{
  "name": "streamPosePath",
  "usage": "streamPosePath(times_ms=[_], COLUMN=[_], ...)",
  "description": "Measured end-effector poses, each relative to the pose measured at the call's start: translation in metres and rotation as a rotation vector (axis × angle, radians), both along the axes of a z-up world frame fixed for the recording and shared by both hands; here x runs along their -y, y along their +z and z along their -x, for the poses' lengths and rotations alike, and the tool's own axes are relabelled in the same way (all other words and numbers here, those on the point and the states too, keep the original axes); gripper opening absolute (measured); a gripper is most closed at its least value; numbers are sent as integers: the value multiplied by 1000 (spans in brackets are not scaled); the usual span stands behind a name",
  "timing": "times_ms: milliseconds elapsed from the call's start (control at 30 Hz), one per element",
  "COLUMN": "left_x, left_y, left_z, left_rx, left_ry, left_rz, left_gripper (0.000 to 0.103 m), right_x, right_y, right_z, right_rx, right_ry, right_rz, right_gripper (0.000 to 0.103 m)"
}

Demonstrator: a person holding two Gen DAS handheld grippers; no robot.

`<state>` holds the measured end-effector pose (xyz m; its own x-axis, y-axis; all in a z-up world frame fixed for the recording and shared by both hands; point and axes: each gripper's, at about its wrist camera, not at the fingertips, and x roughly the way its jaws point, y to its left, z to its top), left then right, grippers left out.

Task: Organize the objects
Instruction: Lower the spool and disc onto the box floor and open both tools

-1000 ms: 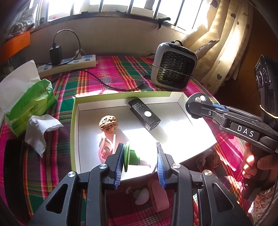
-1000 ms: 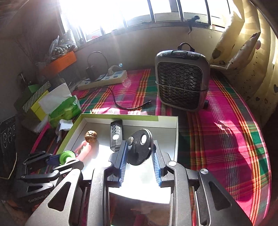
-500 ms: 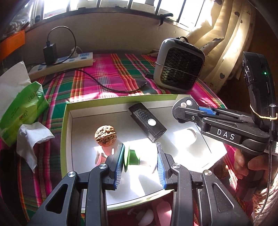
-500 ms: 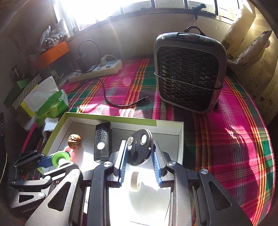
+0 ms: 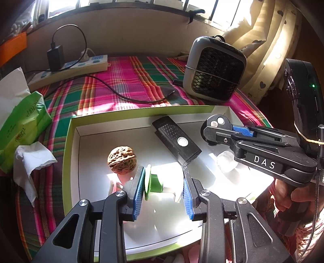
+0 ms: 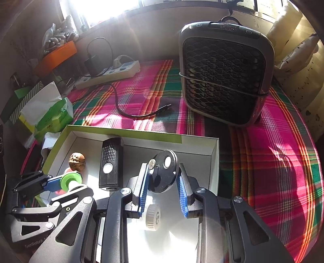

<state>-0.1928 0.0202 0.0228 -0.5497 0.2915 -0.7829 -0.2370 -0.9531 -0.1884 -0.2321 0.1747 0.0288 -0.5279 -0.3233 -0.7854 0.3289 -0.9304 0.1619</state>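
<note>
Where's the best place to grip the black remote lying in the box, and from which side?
Grip the remote across its narrow width, mid-body near the round button. Come from above: it lies flat on the box floor with clear space along both long sides; its ends are too far apart for the jaws.

Sunlit room corner: barred window above a beige plastered sill wall, hard light spilling across a pink, green and orange plaid cloth covering the counter. Cream curtain with small dark heart prints hanging at right. Grey portable heater with black honeycomb grille standing on the cloth; white power strip with black charger by the wall; orange tray on the shaded left ledge.
</note>
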Motion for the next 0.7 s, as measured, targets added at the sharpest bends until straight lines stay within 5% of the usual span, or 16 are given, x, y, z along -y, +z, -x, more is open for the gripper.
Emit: streamPosePath(times_ms=[700], left_x=[-3], left_y=[0], left_z=[2], left_rx=[1], left_ry=[-7], left_rz=[12], left_gripper=[32], right_x=[4], right_y=[-1], right_z=[1], right_rx=[-6], right_ry=[0], right_rz=[0], right_gripper=[28])
